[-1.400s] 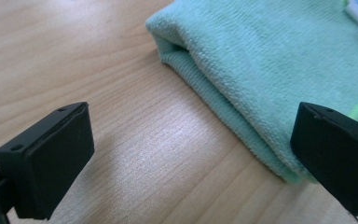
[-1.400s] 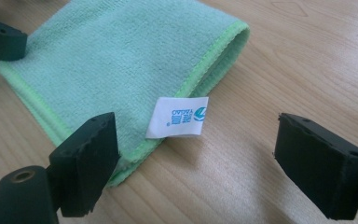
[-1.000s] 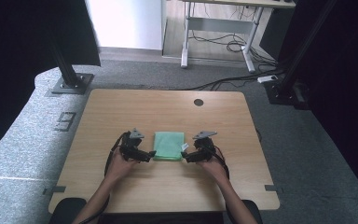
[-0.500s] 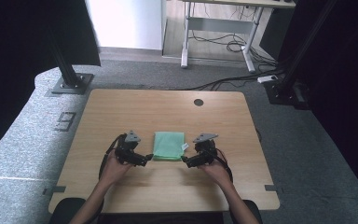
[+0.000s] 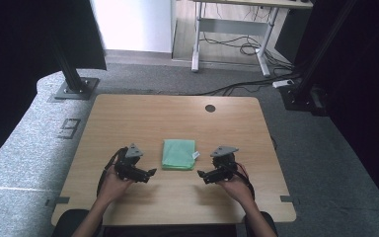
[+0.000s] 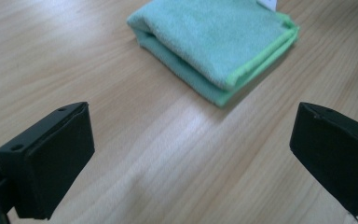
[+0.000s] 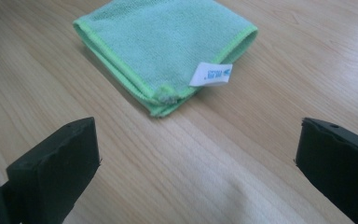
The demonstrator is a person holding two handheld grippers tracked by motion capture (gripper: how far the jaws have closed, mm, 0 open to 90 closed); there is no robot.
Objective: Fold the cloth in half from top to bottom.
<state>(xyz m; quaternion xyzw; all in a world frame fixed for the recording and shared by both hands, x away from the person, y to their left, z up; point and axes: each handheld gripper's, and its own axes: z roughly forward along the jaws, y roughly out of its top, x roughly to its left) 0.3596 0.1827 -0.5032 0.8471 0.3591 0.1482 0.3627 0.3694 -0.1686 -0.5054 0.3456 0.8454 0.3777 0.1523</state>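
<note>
Hands low over table (image 5: 128,118), claws (image 5: 150,172) (image 5: 201,174) agape, flanking folded cloth (image 5: 179,154).

White tag (image 7: 210,74) on folded green cloth (image 7: 163,46): blue print, too small to read; grey floor mat (image 5: 29,143) left of table bears numeral 9 (image 5: 70,128).

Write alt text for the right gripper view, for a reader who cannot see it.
A folded green cloth lies flat on a wooden table, a small white tag sticking out at its near corner. In the foreground the right tongs stand wide open, clear of the cloth, nothing between the two black jaws.
</note>
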